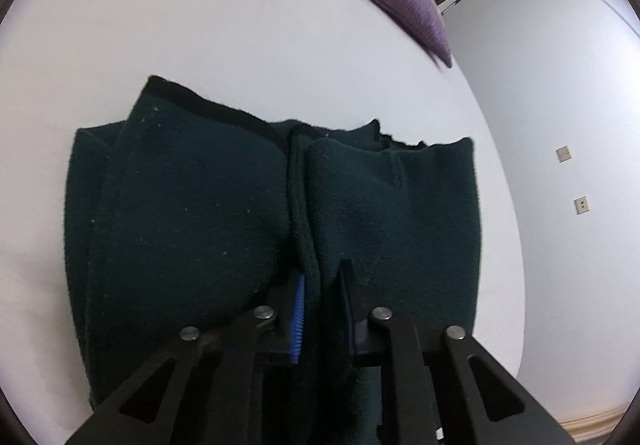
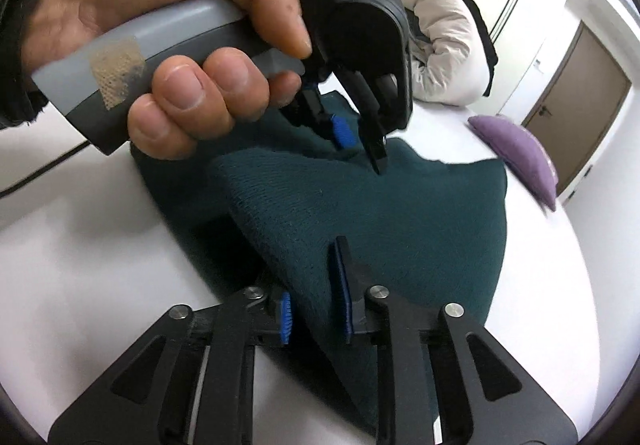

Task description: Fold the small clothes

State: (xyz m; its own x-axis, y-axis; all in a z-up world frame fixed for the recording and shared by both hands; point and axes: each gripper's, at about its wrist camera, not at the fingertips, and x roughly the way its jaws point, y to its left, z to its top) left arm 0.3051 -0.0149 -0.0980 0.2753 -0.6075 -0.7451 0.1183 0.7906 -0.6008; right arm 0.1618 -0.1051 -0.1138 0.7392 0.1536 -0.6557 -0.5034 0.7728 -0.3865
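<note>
A dark green knitted garment (image 1: 192, 213) lies partly folded on the white bed (image 1: 200, 33); it also shows in the right wrist view (image 2: 400, 213). My left gripper (image 1: 322, 285) is shut on a raised ridge of the garment near its middle. It appears in the right wrist view (image 2: 362, 145), held by a hand, pinching the cloth. My right gripper (image 2: 312, 285) is shut on the garment's near edge, with cloth between its blue pads (image 2: 285, 315).
A purple cushion (image 1: 404, 1) lies at the bed's far right edge, and also shows in the right wrist view (image 2: 516, 149). A rolled beige duvet (image 2: 444, 45) lies at the head of the bed. A wall and a brown door (image 2: 580, 85) stand beyond.
</note>
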